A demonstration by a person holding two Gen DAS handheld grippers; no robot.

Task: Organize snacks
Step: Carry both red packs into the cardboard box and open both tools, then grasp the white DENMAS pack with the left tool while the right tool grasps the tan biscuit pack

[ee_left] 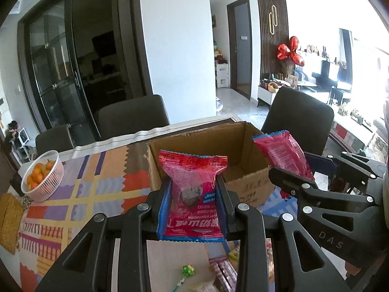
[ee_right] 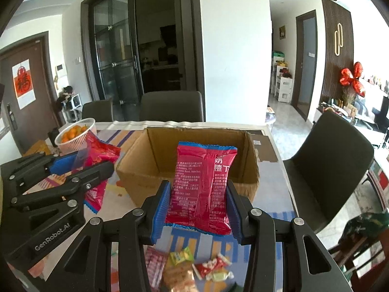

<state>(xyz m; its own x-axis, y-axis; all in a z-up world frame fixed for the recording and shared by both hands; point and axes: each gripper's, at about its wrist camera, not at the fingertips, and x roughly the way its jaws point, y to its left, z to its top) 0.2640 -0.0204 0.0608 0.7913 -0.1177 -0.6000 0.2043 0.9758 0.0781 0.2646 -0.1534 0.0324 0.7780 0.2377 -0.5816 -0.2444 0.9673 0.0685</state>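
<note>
The left gripper (ee_left: 194,194) clamps one red hawthorn snack packet (ee_left: 193,192) and the right gripper (ee_right: 198,202) clamps another (ee_right: 203,187), both held just short of the open cardboard box (ee_right: 136,170), whose visible interior looks empty, so the sorting seems barely begun. Loose sweets (ee_right: 194,265) lie near on the table, partly cut off and blurred; the box floor is mostly hidden.
</note>
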